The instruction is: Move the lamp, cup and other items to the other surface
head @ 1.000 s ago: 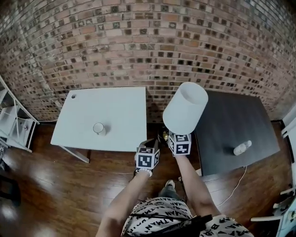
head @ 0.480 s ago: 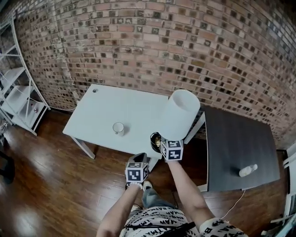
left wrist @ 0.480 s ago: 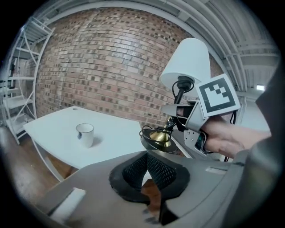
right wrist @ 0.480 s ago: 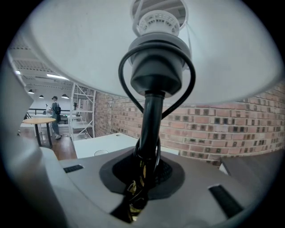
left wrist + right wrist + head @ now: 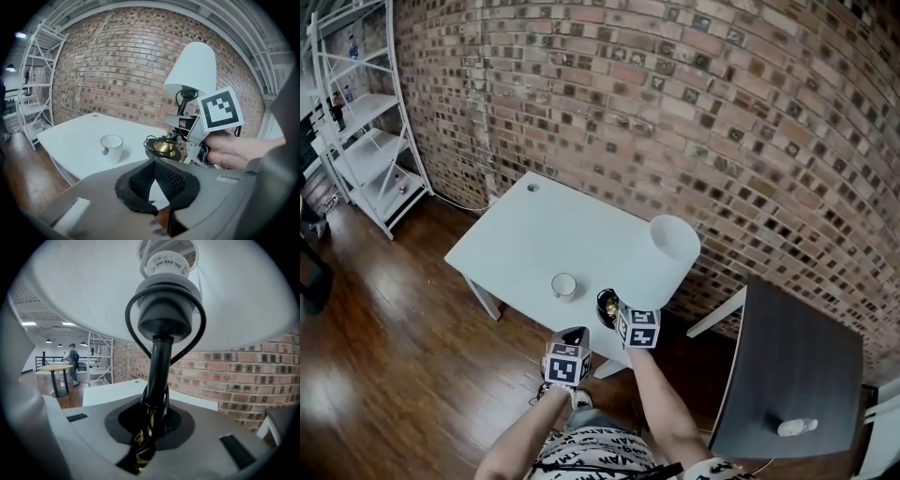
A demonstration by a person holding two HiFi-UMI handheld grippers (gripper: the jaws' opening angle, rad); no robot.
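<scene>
A lamp with a white shade (image 5: pixel 663 255) and a dark round base with a brass foot (image 5: pixel 607 305) is held tilted over the near right edge of the white table (image 5: pixel 525 246). My right gripper (image 5: pixel 625 312) is shut on its black stem (image 5: pixel 159 366), with the cord looped beside it. The shade (image 5: pixel 84 296) fills the top of the right gripper view. A white cup (image 5: pixel 563 285) stands on the white table, left of the lamp base. My left gripper (image 5: pixel 573 337) hovers below the table's near edge, shut and empty, with the cup (image 5: pixel 111 146) and the lamp base (image 5: pixel 164 148) ahead of it.
A dark table (image 5: pixel 802 361) stands to the right with a small white bottle (image 5: pixel 792 427) near its front. A brick wall runs behind both tables. A white shelf rack (image 5: pixel 366 141) stands at far left. In the right gripper view a person (image 5: pixel 73 363) stands by a round table (image 5: pixel 55 368) far off.
The lamp has been carried left from the gap between the tables to the white table's near edge. The left gripper moved along with it. The head view has swung left.
</scene>
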